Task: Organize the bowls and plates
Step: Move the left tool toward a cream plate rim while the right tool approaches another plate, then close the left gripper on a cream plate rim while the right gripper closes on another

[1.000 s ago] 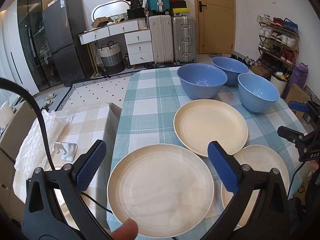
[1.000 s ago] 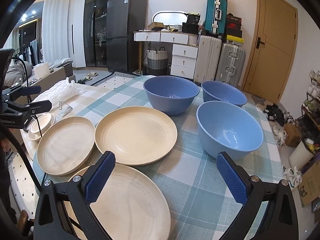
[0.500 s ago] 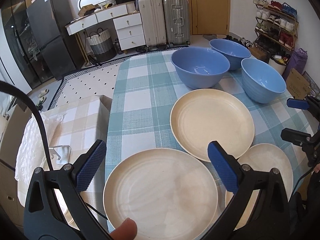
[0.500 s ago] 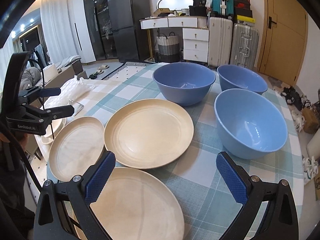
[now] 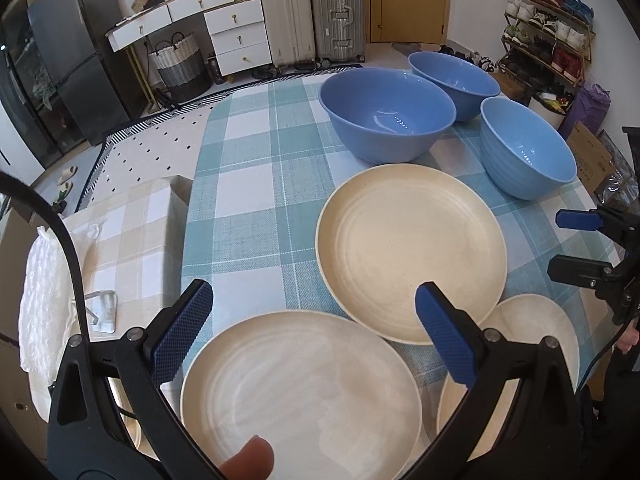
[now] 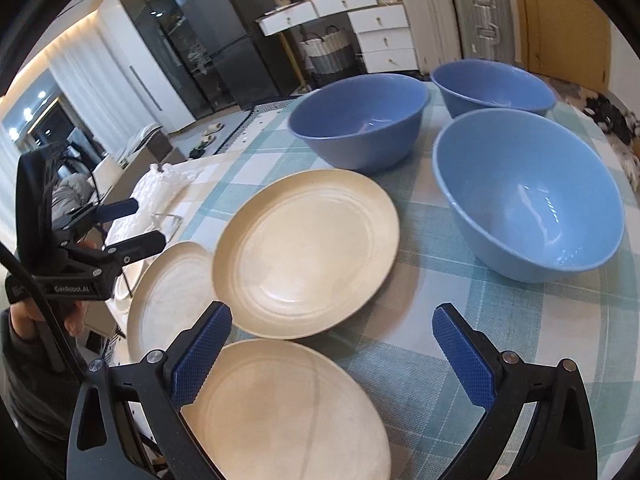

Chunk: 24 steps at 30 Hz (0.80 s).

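The left gripper (image 5: 310,330) hovers with jaws wide apart above the near left plate (image 5: 300,392), clamping nothing, on the checked tablecloth (image 5: 256,184). Just beyond lies the middle plate (image 5: 408,252), its rim overlapping the near right plate (image 5: 532,328). Behind them stand three blue bowls: the large bowl (image 5: 386,118), the far bowl (image 5: 454,80), the right bowl (image 5: 526,156). The right gripper (image 6: 332,354), also spread and empty, hangs over the right plate's edge

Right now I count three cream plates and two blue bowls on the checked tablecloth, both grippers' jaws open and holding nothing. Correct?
Not quite: there are three blue bowls, not two, as the right wrist view shows. The rest stands: three cream plates on the checked tablecloth, left gripper and right gripper open and empty.
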Motion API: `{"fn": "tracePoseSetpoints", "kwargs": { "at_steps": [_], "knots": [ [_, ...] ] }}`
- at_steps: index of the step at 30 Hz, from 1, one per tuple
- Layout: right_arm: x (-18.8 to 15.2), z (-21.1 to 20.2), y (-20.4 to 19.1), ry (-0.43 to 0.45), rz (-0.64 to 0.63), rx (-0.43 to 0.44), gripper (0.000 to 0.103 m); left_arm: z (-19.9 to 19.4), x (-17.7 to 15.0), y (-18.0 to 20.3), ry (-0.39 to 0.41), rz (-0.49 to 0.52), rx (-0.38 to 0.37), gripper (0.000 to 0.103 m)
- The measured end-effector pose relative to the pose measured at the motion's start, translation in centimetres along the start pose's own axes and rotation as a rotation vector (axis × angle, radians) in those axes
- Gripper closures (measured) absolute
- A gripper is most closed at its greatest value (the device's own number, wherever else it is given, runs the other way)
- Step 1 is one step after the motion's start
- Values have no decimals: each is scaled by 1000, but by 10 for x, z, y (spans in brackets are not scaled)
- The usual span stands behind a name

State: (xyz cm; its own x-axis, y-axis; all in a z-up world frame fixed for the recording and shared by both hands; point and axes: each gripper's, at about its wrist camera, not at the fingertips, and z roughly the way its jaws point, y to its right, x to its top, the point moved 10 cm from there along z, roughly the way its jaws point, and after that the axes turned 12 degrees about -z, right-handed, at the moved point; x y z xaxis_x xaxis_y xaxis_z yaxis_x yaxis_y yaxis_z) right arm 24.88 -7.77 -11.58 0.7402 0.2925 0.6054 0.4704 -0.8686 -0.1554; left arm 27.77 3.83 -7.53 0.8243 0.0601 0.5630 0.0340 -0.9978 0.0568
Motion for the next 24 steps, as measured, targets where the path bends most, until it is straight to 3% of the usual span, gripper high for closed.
{"fn": "tracePoseSetpoints", "kwargs": {
  "at_steps": [10,13,24],
  "knots": [
    [3,23,10,-53,41,12,1,36,8,7,-37,-33,-32,2],
    [2,29,10,-70,62,51,11,45,9,12,-47,-36,-56,2],
    [3,42,21,-107,96,56,13,71,6,21,-104,-44,-82,5]
  ]
}}
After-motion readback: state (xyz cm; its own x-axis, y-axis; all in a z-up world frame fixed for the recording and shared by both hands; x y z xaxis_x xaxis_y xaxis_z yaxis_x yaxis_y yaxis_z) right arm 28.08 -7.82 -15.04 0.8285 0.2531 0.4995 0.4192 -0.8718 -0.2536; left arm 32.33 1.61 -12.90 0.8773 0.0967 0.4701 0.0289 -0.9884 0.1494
